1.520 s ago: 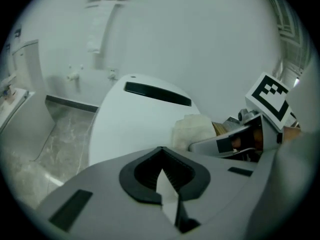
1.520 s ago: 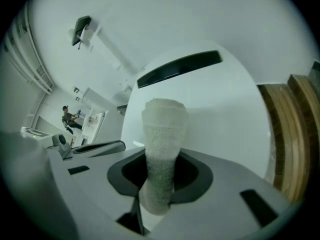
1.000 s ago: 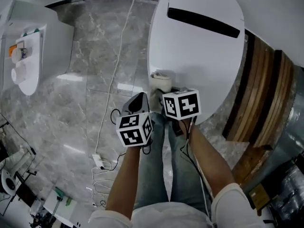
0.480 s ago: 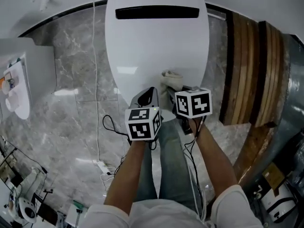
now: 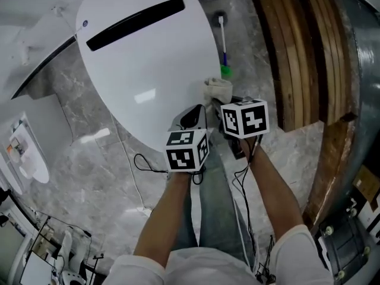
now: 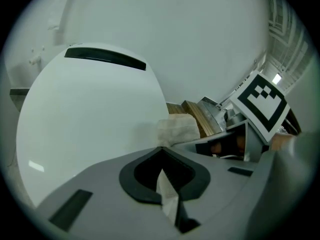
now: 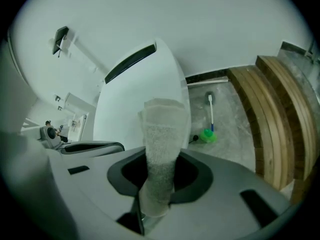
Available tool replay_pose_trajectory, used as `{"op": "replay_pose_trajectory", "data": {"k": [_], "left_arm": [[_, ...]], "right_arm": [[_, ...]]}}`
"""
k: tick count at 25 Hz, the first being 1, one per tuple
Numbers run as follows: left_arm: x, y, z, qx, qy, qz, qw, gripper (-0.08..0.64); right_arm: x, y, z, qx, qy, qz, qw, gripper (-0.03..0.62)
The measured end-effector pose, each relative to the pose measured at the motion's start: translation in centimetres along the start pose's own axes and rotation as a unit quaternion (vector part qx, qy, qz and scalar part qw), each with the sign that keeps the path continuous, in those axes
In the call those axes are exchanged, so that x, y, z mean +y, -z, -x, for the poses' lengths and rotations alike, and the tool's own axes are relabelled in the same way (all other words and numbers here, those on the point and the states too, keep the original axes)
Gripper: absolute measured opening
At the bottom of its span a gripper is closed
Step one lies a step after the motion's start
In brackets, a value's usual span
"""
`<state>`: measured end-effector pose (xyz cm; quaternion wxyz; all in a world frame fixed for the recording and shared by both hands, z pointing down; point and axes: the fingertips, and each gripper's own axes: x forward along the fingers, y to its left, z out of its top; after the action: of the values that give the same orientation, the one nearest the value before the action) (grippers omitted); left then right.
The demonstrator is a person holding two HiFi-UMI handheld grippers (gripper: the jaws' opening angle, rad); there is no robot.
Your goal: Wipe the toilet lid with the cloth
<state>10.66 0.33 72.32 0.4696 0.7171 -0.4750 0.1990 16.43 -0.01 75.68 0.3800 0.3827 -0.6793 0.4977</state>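
The white toilet lid (image 5: 148,58) lies shut, filling the upper left of the head view. My right gripper (image 5: 221,104) is shut on a pale cloth (image 5: 217,89) that sticks out past its jaws at the lid's right front edge. In the right gripper view the cloth (image 7: 162,149) stands up from the jaws (image 7: 152,211), in front of the lid (image 7: 135,99). My left gripper (image 5: 191,116) is just left of it over the lid's front rim, jaws closed. In the left gripper view a thin white scrap (image 6: 167,196) is pinched between them, with the lid (image 6: 90,114) and cloth (image 6: 177,130) beyond.
A toilet brush with a green head (image 5: 225,70) lies on the marble floor right of the toilet. Curved wooden planks (image 5: 297,52) stand further right. A white cable (image 5: 133,177) runs over the floor at the left. The person's legs are below the grippers.
Both grippers have swung together round the toilet's front. In the head view the lid has shifted to the left and tilted. The brush and more of the planks have come into view.
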Motion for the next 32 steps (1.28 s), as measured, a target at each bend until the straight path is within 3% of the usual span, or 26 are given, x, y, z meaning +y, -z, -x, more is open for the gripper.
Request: {"op": "replay_pose_trajectory", "data": {"k": [5,8,16,20,25,32], "left_arm": [[2.2,0.5,1.8,-0.011,-0.024,0.021,0.9995,0.011],[5.4,1.2,4.3,-0.025,-0.052,0.049,0.9971,0.011],[15.2,5.3,12.8,-0.041,-0.144,0.123,0.9811,0.011],[17.9,7.8,14.9,-0.037,-0.171,0.154,0.9725,0.011],[16.7,8.7,13.5,-0.025,-0.157,0.154,0.9752,0.011],[9.3,8.3,8.6,0.025,-0.095,0.108,0.9893,0.011]], "right_arm": [[2.1,0.7,0.7,-0.003,-0.028,-0.012,1.000,0.097],[5.7,1.5,0.4,0.009,-0.040,0.011,0.999,0.097],[18.4,7.1,-4.5,0.078,-0.107,0.084,0.988,0.097],[21.5,10.7,-7.3,0.109,-0.119,0.116,0.980,0.097],[20.0,11.9,-7.4,0.111,-0.106,0.120,0.981,0.097],[11.4,12.3,-3.9,0.094,-0.058,0.055,0.992,0.098]]}}
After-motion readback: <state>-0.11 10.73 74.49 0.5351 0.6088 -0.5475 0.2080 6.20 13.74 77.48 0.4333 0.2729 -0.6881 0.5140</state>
